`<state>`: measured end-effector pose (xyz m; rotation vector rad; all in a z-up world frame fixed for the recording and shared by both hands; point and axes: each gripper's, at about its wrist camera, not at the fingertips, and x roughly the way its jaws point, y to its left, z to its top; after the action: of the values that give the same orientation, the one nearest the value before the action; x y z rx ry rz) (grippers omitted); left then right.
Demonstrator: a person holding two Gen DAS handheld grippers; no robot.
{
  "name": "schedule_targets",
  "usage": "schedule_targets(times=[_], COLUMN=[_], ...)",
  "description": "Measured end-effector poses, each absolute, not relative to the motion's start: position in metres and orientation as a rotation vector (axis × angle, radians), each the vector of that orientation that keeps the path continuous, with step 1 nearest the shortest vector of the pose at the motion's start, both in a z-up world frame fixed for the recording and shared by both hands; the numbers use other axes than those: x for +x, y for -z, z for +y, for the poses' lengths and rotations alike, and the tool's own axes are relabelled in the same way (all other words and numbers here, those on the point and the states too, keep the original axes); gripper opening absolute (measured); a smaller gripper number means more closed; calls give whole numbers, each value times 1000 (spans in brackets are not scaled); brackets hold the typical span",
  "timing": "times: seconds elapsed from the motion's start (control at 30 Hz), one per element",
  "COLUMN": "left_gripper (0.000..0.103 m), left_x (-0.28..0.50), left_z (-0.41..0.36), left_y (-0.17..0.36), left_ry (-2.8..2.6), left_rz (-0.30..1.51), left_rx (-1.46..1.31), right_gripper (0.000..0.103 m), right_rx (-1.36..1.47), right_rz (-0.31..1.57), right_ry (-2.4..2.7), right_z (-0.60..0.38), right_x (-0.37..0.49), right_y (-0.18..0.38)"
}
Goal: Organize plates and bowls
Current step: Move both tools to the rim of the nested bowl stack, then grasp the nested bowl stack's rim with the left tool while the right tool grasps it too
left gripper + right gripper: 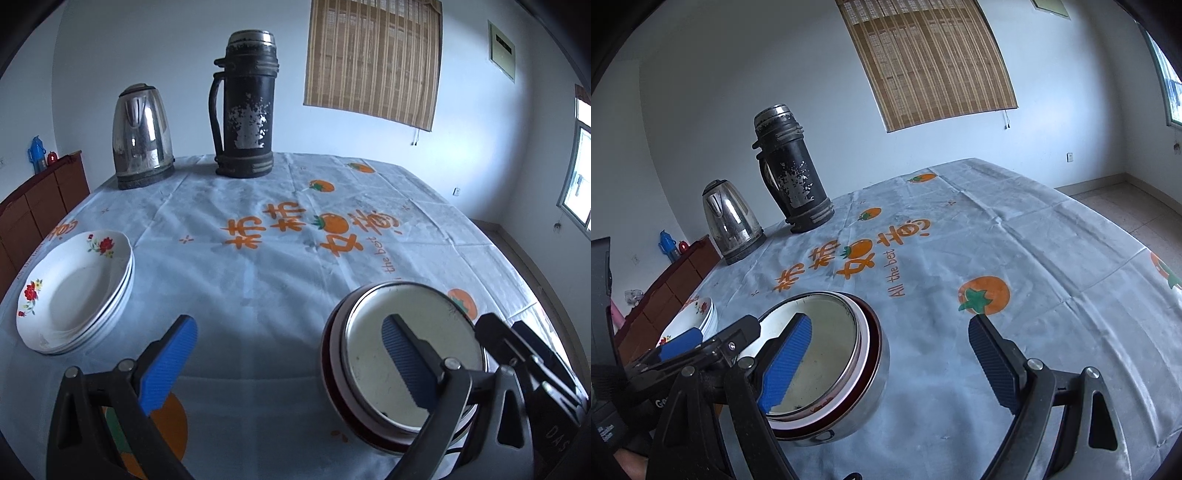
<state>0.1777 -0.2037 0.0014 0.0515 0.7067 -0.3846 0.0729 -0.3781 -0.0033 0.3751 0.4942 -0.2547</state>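
A stack of nested steel bowls [436,325] with dark red rims sits near the table's front right, also seen in the right wrist view [831,332]. Several white flowered plates [74,291] are stacked at the left [701,314]. My left gripper [288,365] is open wide. Its right pad hangs over the bowl's inside and its left pad over bare cloth. My right gripper [890,362] is open too and straddles the bowls' right wall, left pad above the inside, right pad outside. Neither gripper's pads press on the bowls. One right-gripper finger [495,338] shows beside the bowls.
A steel kettle [142,136] and a tall black thermos [245,107] stand at the table's far side. The orange-printed tablecloth [280,266] lies bare between plates and bowls. A brown cabinet [40,199] stands left of the table; floor [1126,206] lies beyond its right edge.
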Motion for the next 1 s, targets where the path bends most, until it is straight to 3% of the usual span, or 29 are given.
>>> schedule_targets(times=[0.3, 0.37, 0.43, 0.67, 1.0], left_gripper=[101, 98, 96, 93, 78], left_x=[183, 184, 184, 185, 190], left_z=[-203, -203, -203, -204, -207], left_y=[3, 4, 5, 8, 18], left_ry=[380, 374, 373, 381, 392], left_rz=[742, 748, 754, 767, 813], left_rx=[46, 50, 57, 59, 47], right_gripper=[68, 57, 53, 53, 53], right_rx=[368, 381, 397, 401, 424], right_rz=[506, 526, 547, 567, 586], right_ry=[258, 246, 239, 223, 210], right_z=[-378, -378, -380, -377, -376], right_x=[72, 76, 78, 82, 84], right_y=[4, 7, 11, 15, 19])
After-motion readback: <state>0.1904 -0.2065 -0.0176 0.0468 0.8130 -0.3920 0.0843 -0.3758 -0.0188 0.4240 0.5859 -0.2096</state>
